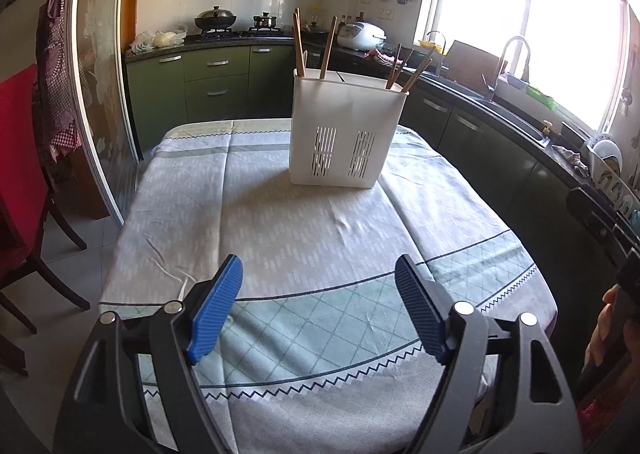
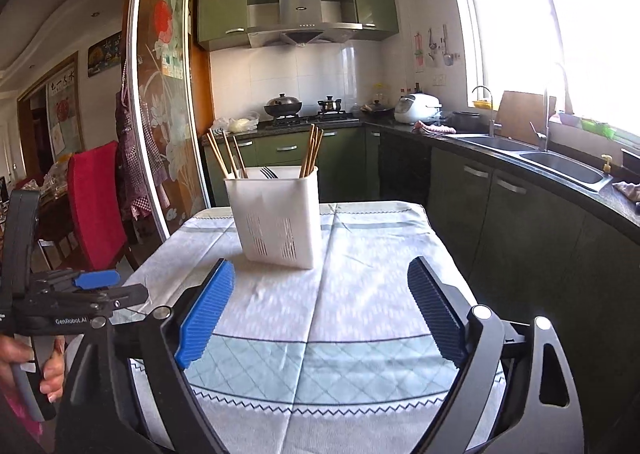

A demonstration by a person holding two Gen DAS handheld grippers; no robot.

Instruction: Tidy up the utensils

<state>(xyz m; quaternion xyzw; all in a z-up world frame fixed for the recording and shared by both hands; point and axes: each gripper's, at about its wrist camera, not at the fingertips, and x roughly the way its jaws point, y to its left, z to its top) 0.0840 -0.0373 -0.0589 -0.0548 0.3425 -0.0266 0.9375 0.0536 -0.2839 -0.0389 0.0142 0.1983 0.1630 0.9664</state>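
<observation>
A white slotted utensil holder point(image 1: 342, 130) stands upright near the far end of the cloth-covered table point(image 1: 280, 222); it also shows in the right wrist view point(image 2: 278, 218). Wooden chopsticks point(image 1: 328, 48) stick out of its left and right compartments, also visible from the right point(image 2: 310, 150). A metal fork point(image 2: 269, 173) pokes out of the middle. My left gripper point(image 1: 318, 278) is open and empty above the table's near end. My right gripper point(image 2: 320, 274) is open and empty, well short of the holder. The left gripper shows side-on at the right view's left edge point(image 2: 96, 280).
A red-covered chair point(image 2: 96, 198) and a glass sliding door point(image 2: 160, 94) stand left of the table. Dark counters with a sink point(image 2: 540, 162) run along the right. The stove with pots point(image 2: 284, 106) is at the back.
</observation>
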